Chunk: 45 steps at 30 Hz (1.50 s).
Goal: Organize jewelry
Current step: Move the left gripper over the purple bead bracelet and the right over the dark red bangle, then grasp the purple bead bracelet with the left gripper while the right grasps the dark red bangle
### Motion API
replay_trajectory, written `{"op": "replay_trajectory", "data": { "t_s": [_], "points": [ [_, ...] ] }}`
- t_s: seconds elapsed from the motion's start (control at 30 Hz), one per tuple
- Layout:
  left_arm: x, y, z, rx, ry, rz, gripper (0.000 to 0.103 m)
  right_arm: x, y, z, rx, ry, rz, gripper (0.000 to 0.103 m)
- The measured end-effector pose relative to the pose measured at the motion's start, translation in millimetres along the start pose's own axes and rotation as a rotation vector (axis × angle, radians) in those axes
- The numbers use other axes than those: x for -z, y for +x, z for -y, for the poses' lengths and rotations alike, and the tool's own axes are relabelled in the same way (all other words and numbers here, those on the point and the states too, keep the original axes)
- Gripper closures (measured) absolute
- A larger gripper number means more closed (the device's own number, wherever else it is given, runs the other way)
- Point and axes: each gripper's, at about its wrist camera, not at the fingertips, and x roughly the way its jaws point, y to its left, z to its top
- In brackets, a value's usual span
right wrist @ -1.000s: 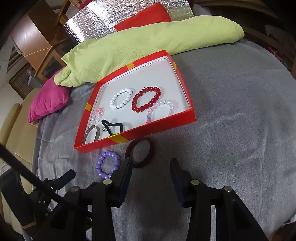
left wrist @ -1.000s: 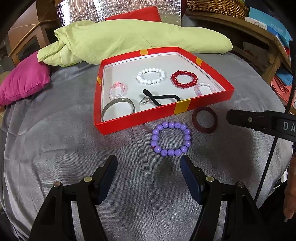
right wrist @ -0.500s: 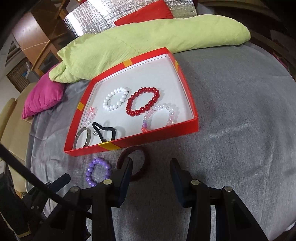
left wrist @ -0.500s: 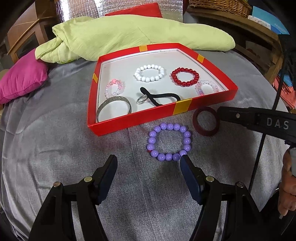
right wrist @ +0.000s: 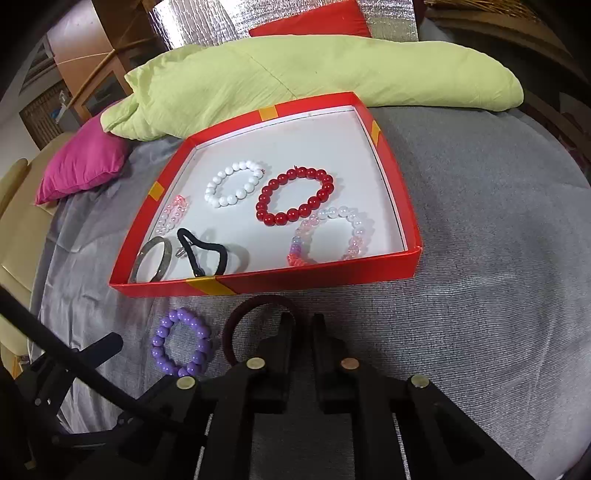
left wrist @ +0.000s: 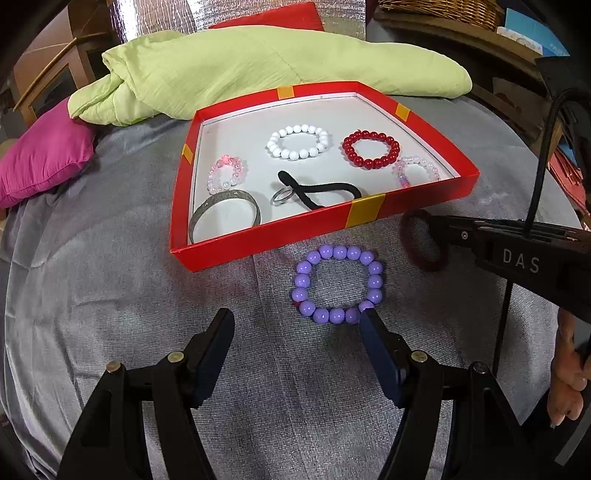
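A red tray [left wrist: 364, 215] [right wrist: 295, 282] on the grey cloth holds white, red, pink and clear bead bracelets, a silver bangle, a ring and a black hair tie. A purple bead bracelet [left wrist: 337, 283] [right wrist: 181, 347] lies in front of it, just ahead of my open left gripper [left wrist: 297, 334]. A dark red bangle [left wrist: 421, 240] [right wrist: 255, 306] lies to its right. My right gripper [right wrist: 300, 325] [left wrist: 436, 230] is shut on the bangle's near side, which still rests on the cloth.
A green cushion [left wrist: 266, 70] lies behind the tray and a pink cushion [left wrist: 44, 158] at the left. A wooden shelf with a basket [left wrist: 443, 11] stands at the back right. The person's hand [left wrist: 565, 373] shows at the right edge.
My right gripper moved forward over the dark red bangle and closed on it. My left gripper came closer to the purple bracelet and stayed open.
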Motion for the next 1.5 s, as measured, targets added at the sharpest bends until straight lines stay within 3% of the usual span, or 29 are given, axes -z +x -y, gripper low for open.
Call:
{"op": "replay_trajectory", "data": {
  "t_s": [0.37,0.8,1.23,1.37,1.5],
  "points": [
    [0,3,2,0.0,-0.001,-0.006,0.032,6,-11,15,0.006,0.018,0.0,0.093],
    [-9,11,5,0.085,-0.037,-0.009,0.032,6,-21,29,-0.011,0.049,0.013,0.093],
    [-18,20,6,0.092,-0.053,0.018,0.024,4,-22,36,-0.033,0.097,-0.005,0.092],
    [-18,19,4,0.107,-0.067,0.03,0.024,6,-19,35,-0.032,0.101,-0.016,0.085],
    [-17,16,1,0.116,-0.07,0.046,0.038,5,-18,34,-0.038,0.105,-0.011,0.079]
  ]
}}
